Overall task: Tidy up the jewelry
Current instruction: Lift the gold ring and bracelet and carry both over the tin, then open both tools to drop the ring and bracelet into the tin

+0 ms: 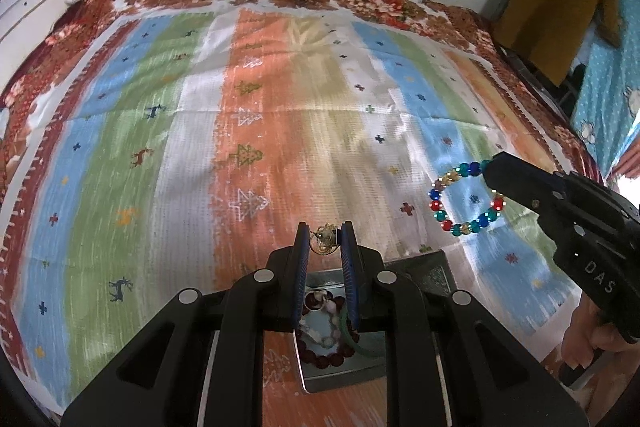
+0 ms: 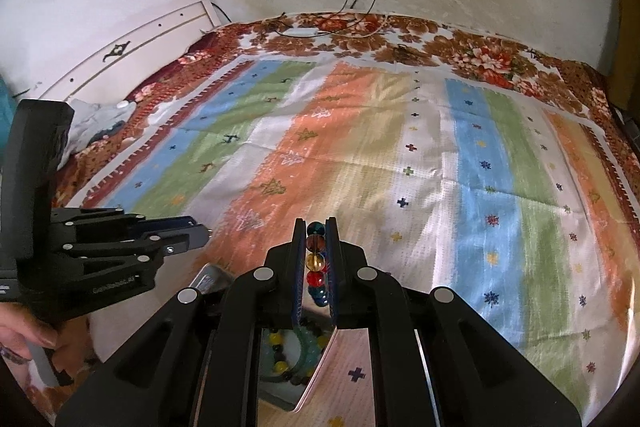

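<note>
- The left hand-held gripper (image 1: 325, 237) is clamped on a small gold-coloured piece of jewelry (image 1: 326, 238), pinched right at the fingertips, probably so the fine piece hangs free and can be dropped cleanly.
- It hovers over the metal tray (image 1: 340, 371) on the bed (image 1: 160, 147), where dark red beads and a green bangle already lie; holding it there suits sorting it into that tray.
- The right hand-held gripper (image 2: 316, 227) is clamped on a multicoloured bead bracelet (image 1: 466, 199), gripped at one side of the loop, clear of the bedspread.
- In the left wrist view the bracelet's ring faces the camera, open and round; in the right wrist view its beads run in a line along the fingers, so its plane lies with the jaws.
- A second tray (image 2: 316, 379) with yellow, black and pale green beads sits just below the right hand-held gripper, likely the bracelet's destination.
</note>
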